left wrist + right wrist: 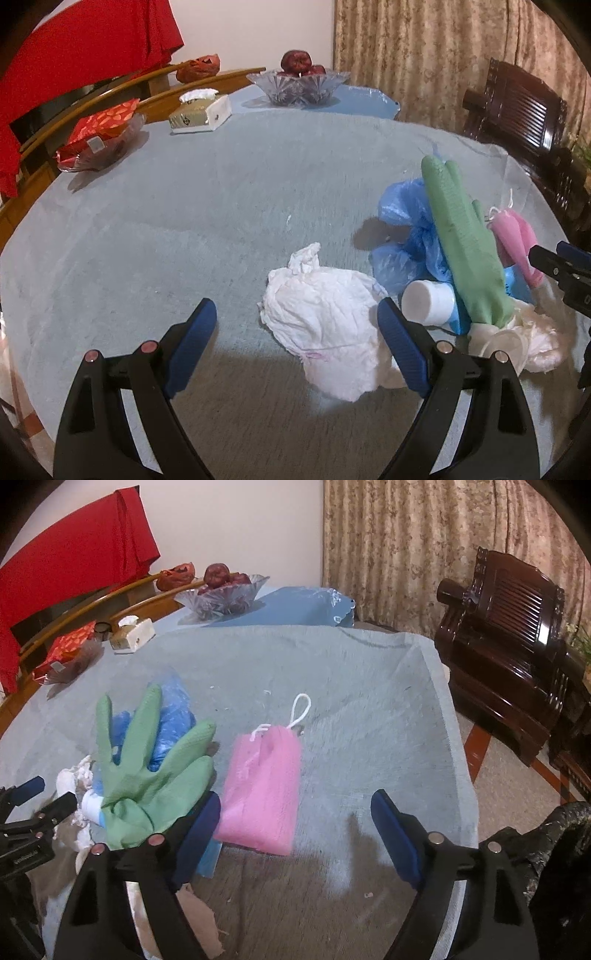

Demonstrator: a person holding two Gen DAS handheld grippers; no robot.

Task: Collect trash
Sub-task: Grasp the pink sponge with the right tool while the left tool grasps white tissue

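Note:
A crumpled white tissue [325, 328] lies on the grey tablecloth [184, 229] between the fingers of my left gripper [295, 314], close to the right finger; the jaws are open and clear of it. To its right sits a heap: a blue plastic bag [402, 236], a green rubber glove [461, 240], a white-capped tube [428, 301] and more pale tissue [535, 343]. My right gripper [295, 805] is open around the near end of a pink mesh pouch [262, 786], pads not touching. The green glove [147, 768] lies left of it.
At the table's far side stand a glass bowl of red fruit [299, 86], a tissue box [201, 112] and a dish with a red packet [99, 140]. A dark wooden chair [509, 635] stands beyond the table's right edge. Something dark and crinkled [554, 849] sits at lower right.

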